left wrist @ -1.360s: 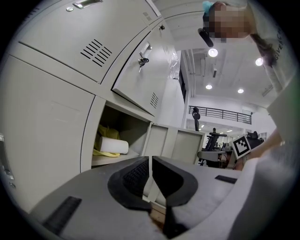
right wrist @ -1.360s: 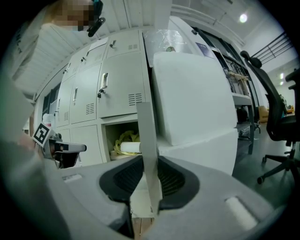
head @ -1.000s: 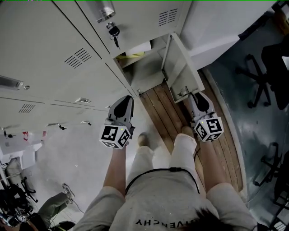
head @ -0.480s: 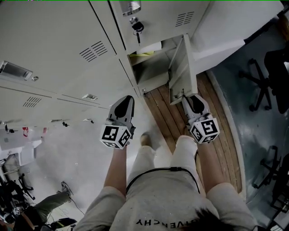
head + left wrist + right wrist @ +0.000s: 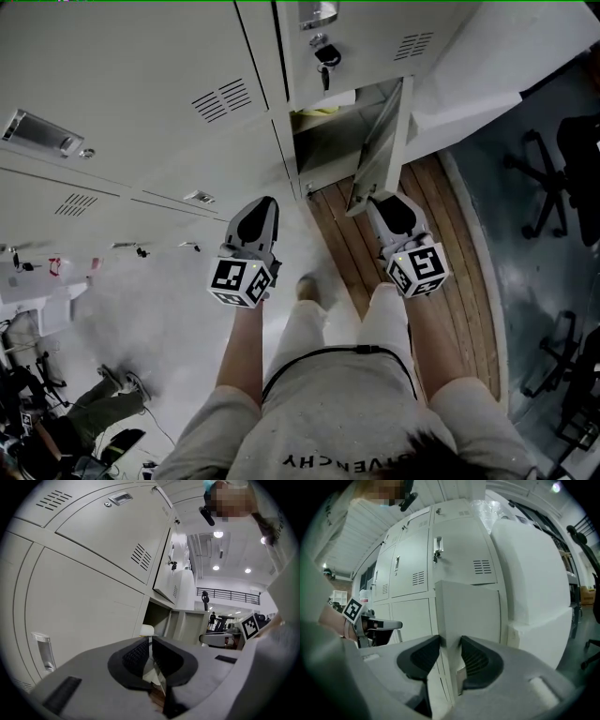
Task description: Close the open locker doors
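One locker door [image 5: 382,141] ajar; right gripper [image 5: 377,201] jaws just opened wider, loosely straddling its edge; left gripper [image 5: 264,203] closed, empty.

locker door [image 5: 380,150] hides most of its compartment. yellow item [image 5: 322,110] on the shelf only partly visible, can't ID. office chair [image 5: 579,159] cut off by right edge. distant figure [image 5: 212,619] too small to read.

Your left gripper [image 5: 150,644] has its jaws almost together, with nothing in them. It points past closed lockers [image 5: 89,578] at the open locker [image 5: 157,617] and its door [image 5: 196,626].
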Available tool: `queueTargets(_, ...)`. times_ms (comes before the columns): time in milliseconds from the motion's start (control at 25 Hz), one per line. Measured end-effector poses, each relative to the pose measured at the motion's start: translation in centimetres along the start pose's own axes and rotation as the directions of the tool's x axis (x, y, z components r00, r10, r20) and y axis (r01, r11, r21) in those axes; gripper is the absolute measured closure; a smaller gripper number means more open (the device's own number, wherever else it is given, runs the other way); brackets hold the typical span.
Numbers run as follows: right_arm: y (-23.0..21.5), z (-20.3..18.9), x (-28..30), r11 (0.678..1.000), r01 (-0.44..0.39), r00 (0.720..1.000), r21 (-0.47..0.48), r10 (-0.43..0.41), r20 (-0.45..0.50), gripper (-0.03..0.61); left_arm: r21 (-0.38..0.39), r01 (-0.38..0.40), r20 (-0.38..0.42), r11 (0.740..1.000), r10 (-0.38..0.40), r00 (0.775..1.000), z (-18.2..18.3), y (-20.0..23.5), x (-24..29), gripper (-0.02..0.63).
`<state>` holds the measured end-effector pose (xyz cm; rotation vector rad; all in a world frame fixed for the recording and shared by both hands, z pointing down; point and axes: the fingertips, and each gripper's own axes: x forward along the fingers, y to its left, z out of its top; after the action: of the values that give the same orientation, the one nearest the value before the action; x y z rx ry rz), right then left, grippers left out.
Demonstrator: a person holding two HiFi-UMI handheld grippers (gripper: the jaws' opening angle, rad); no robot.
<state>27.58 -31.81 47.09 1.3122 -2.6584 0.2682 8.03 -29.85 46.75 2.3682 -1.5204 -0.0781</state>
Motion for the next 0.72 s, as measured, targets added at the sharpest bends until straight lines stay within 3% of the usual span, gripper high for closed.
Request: queueTargets(720,4.4,1.2,7.2,0.995,-0.1,0.995,-0.018,0.1,0.003,0.462,-0.012,-0.049,0.008,0.999,0.049,0.999,0.5,4.8,-1.9,0.595)
